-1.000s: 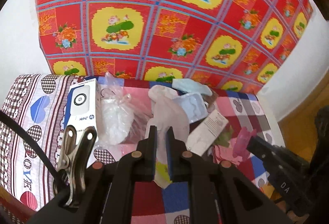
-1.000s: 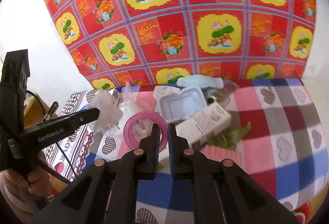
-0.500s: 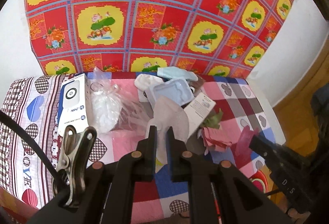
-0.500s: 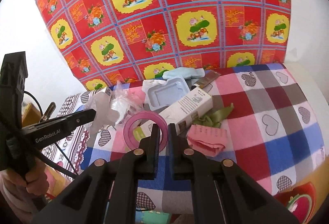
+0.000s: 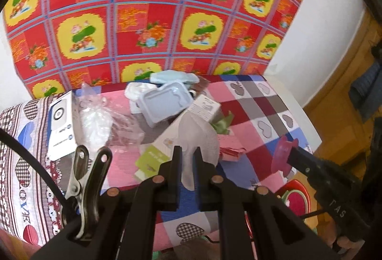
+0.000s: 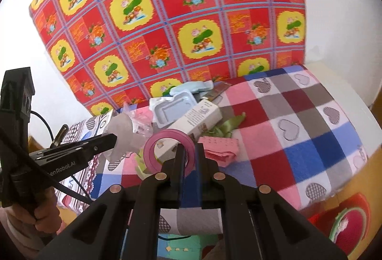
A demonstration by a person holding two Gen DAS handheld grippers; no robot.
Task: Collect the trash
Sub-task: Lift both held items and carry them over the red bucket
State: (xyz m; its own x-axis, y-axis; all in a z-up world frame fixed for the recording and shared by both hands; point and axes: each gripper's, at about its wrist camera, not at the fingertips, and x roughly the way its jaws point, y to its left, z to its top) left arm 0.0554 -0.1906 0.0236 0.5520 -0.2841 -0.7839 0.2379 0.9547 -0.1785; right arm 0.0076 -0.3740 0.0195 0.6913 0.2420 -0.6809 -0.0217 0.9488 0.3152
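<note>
Carry-off step. Left gripper [image 5: 186, 152] clamps a grey-white mask [image 5: 198, 131]; right gripper [image 6: 189, 150] clamps a pink tape ring [image 6: 167, 138]. Next: find a bin; none visible beyond the table's [image 6: 334, 164] front edge.

White wall [image 5: 317, 50], red floral cloth [image 6: 172, 28], perhaps wooden floor [image 5: 334, 112].

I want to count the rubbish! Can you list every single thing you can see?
pink ring: one, pink, held in right tongs
grey sheet: one, pale grey, held in left tongs
plastic tray: one, light blue, back of pile
white carton: one, white, beside tray
pink cloth: one, folded, right of ring
green scrap: one, crumpled, near carton
clear bag: one, left of pile
checked blanket: one, heart pattern, underneath
floral cloth: one, red and yellow, behind
hand: one, holding left tongs
</note>
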